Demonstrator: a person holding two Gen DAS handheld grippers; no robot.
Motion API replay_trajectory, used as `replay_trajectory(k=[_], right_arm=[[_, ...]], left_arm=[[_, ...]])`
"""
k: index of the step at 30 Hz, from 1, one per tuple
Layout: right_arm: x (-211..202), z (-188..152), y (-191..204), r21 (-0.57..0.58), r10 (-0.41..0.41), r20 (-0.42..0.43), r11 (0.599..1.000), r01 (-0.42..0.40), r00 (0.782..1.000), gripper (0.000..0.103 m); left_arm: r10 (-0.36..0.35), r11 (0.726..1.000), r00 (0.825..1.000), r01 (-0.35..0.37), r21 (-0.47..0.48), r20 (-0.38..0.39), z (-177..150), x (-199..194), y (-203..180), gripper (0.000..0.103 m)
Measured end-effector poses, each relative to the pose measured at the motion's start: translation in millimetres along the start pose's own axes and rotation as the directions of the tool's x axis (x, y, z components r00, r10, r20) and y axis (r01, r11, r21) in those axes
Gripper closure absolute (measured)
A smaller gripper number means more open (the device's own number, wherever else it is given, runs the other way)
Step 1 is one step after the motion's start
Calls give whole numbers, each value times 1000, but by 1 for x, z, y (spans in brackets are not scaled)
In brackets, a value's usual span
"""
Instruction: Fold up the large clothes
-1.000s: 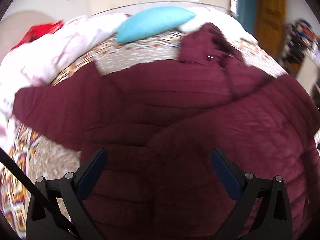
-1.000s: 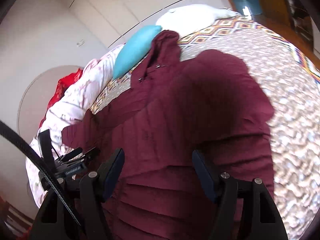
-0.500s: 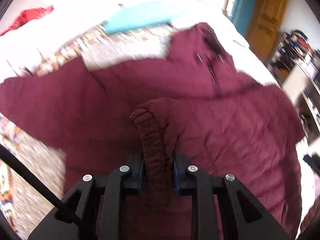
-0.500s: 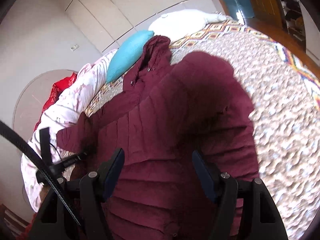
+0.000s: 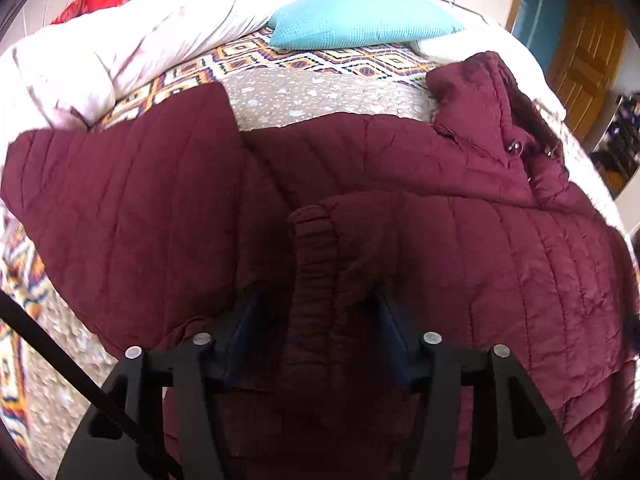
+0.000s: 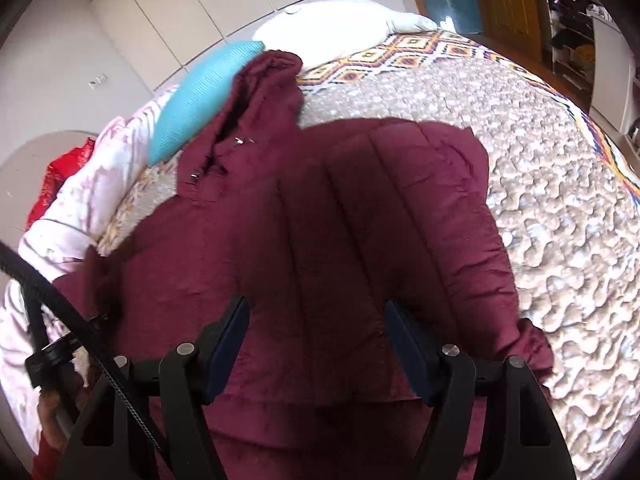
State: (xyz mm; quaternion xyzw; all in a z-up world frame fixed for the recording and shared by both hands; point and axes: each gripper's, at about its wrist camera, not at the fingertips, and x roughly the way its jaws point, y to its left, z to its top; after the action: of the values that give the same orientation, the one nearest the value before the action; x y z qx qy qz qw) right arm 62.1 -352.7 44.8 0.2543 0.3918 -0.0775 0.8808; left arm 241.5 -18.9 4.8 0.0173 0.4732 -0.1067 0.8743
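Note:
A large maroon quilted hooded jacket [image 5: 460,208] lies spread on the bed, also in the right wrist view [image 6: 320,208]. Its hood [image 6: 260,96] points toward the pillows. My left gripper [image 5: 314,320] has its jaws apart around the ribbed cuff [image 5: 314,248] of a sleeve folded over the jacket body; the pads do not press it. My right gripper [image 6: 316,336] is open and empty just above the jacket's lower part.
The bed has a beige patterned bedspread [image 6: 560,200]. A turquoise pillow [image 5: 360,20], a white pillow [image 6: 340,20], a white-pink duvet [image 5: 100,64] and a red cloth [image 5: 96,0] lie at the head. A wooden door [image 5: 584,48] stands at the right.
My left gripper was open over the jacket, then shut on the sleeve cuff, and now its jaws have opened around the cuff. The right gripper stayed open, drifting slightly.

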Motion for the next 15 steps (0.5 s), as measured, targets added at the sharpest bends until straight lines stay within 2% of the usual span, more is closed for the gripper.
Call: replay_trajectory(k=[3,5,6,8,11,13,15], right_arm=[[2,-3,6,-33,-36,6,999,36,999,27],[-4,-6,11,-56,-54,4,997,54,999,27],[-11,-10,14,-58,-50,4,997,50,999,27],[-30,-22,18,-56,-9,23,998,11,1000,27],[-51,-45,25,-57,53,33,997,-51,998,27],[-58,-60,33,-61,88,30,994,-86,996,27],[-59,-75,43,-67,115,27,991,-113,993,27]], left_arm=[[-27,999,999,27,-17,-27,0,-16,10,46],[-34,999,999,34,-35,0,0,-36,24,45],[-44,998,999,45,-49,21,-1,-51,37,40],[-29,996,998,33,-78,52,-1,-71,62,37],[106,984,988,-89,-152,111,-3,-96,123,30],[196,960,975,-169,-225,107,-3,-101,169,30],[250,926,965,-212,-314,85,-5,-100,215,30]])
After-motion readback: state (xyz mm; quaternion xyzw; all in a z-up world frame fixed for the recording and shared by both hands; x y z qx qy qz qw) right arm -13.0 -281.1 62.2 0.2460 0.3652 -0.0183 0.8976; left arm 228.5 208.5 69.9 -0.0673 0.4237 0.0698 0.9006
